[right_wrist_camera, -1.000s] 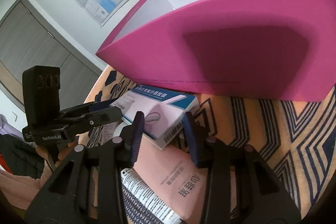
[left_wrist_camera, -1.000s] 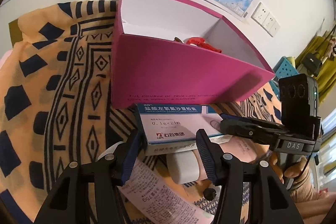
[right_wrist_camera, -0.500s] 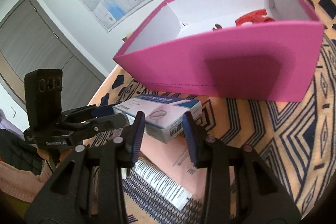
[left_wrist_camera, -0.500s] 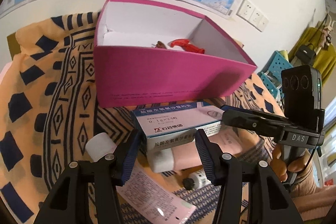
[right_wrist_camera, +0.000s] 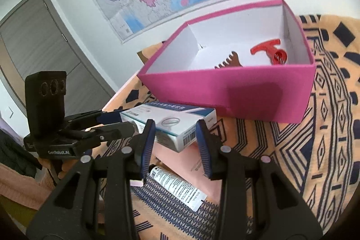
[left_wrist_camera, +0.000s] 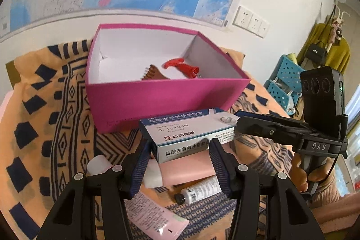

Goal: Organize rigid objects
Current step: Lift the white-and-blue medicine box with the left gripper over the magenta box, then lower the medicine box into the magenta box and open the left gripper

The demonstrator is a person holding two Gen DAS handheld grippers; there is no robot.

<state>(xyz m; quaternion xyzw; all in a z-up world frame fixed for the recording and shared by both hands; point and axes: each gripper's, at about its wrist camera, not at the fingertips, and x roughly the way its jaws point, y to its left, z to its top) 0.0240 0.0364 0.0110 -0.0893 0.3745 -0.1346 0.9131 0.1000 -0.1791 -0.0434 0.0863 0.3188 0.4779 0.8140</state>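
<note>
— Medicine box (left_wrist_camera: 187,133)? Held off the patterned cloth (left_wrist_camera: 56,118), just in front of the pink box (left_wrist_camera: 157,102).
— Gripped by left gripper (left_wrist_camera: 178,158) and right gripper (right_wrist_camera: 175,138), one at each end, pads pressed on it.
— Inside the pink box? Red tool (left_wrist_camera: 182,65), brown comb (left_wrist_camera: 153,75), half hidden by the wall.
— Underneath? Tubes (left_wrist_camera: 200,188), partly covered.

Surface: orange cloth with dark blue geometric print (left_wrist_camera: 56,127), covering whatever's under it.
On it: open magenta cardboard box (left_wrist_camera: 162,102) ahead of the fingers; pink flat packet (left_wrist_camera: 191,169), small white tube with black cap (left_wrist_camera: 200,190) and pink printed tube (left_wrist_camera: 155,215) lying close below them.
</note>
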